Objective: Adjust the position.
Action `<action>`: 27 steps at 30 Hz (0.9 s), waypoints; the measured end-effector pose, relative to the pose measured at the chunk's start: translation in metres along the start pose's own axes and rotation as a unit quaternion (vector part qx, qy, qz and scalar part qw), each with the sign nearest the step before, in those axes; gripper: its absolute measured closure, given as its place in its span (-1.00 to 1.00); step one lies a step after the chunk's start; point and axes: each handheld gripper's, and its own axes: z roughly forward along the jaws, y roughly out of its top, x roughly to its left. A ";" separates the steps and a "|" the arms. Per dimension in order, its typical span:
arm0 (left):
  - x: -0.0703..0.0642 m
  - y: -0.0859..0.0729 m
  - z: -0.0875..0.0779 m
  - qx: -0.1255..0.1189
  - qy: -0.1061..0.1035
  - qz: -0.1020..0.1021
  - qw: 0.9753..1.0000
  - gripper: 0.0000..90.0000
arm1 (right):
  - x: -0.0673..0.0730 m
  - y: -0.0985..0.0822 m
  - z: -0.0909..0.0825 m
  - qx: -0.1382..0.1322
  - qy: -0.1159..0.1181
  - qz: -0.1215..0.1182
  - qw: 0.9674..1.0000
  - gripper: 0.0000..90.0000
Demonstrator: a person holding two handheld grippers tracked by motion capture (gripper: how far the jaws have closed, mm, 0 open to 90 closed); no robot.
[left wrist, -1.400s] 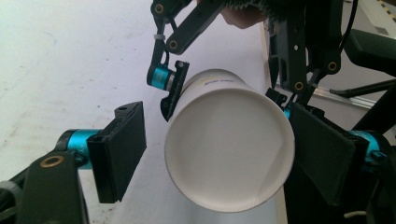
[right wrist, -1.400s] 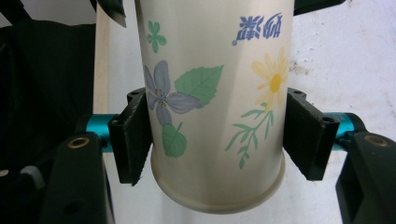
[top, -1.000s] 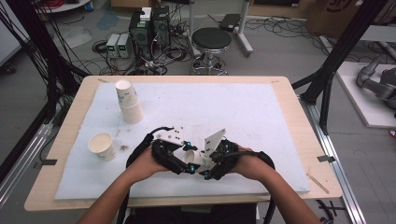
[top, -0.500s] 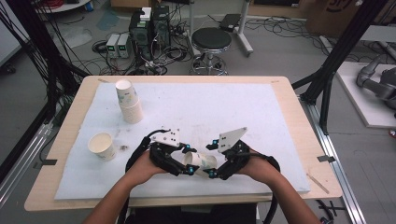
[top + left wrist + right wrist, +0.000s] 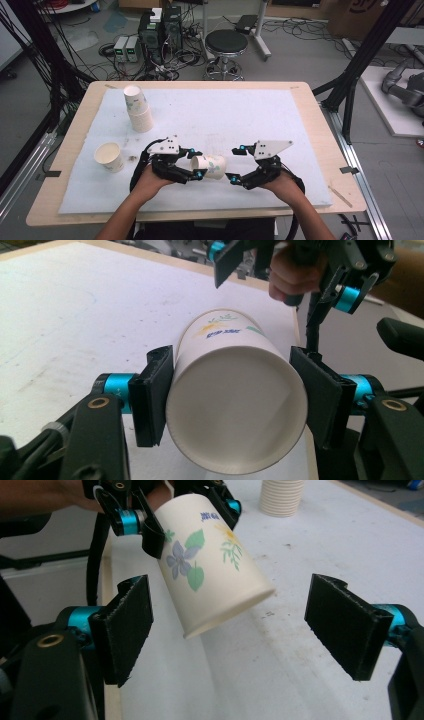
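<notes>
A flowered paper cup [image 5: 209,167] is pinched near its rim by the left gripper [image 5: 196,163], whose pads [image 5: 155,395] are pressed against the two sides of the wall, so that the cup is held on its side above the white mat [image 5: 225,115], its base turned toward the right gripper [image 5: 234,165]. The right gripper's jaws are spread wide, with the cup's base just short of the gap between them and untouched by either pad [image 5: 345,625]. The cup stack [image 5: 138,108] stands well apart from the held cup, toward the far left of the mat, and a single upright cup [image 5: 109,156] is seen to the held cup's left.

Several risks are judged from here. The thin wall could be crushed or ovalled if the grip at the rim is tightened. The cup, gripped at one end only, could be tipped or twisted out of the pads if it is nudged by the right gripper. A slip onto the mat would follow, and the cup could roll.
</notes>
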 end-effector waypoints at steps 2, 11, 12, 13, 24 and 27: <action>0.000 -0.002 -0.002 -0.010 0.003 -0.002 1.000 -0.19 | 0.000 -0.005 -0.001 -0.012 -0.004 0.007 1.000 -0.56; -0.002 -0.007 -0.006 -0.044 0.001 -0.004 0.999 -0.19 | 0.003 -0.025 0.002 -0.045 -0.017 0.030 0.998 -0.55; -0.003 -0.007 -0.006 -0.047 0.000 -0.003 0.999 -0.19 | 0.003 -0.026 0.002 -0.046 -0.016 0.033 0.998 -0.55; -0.003 -0.007 -0.006 -0.049 0.000 -0.002 0.999 -0.19 | 0.003 -0.027 0.002 -0.049 -0.014 0.034 0.998 -0.55; -0.009 0.000 -0.007 -0.075 -0.035 0.008 0.997 -0.19 | 0.001 -0.033 0.005 -0.054 0.011 0.045 0.998 -0.55; -0.011 0.001 -0.005 -0.073 -0.044 0.012 0.996 -0.19 | 0.002 -0.033 0.006 -0.055 0.020 0.046 0.997 -0.55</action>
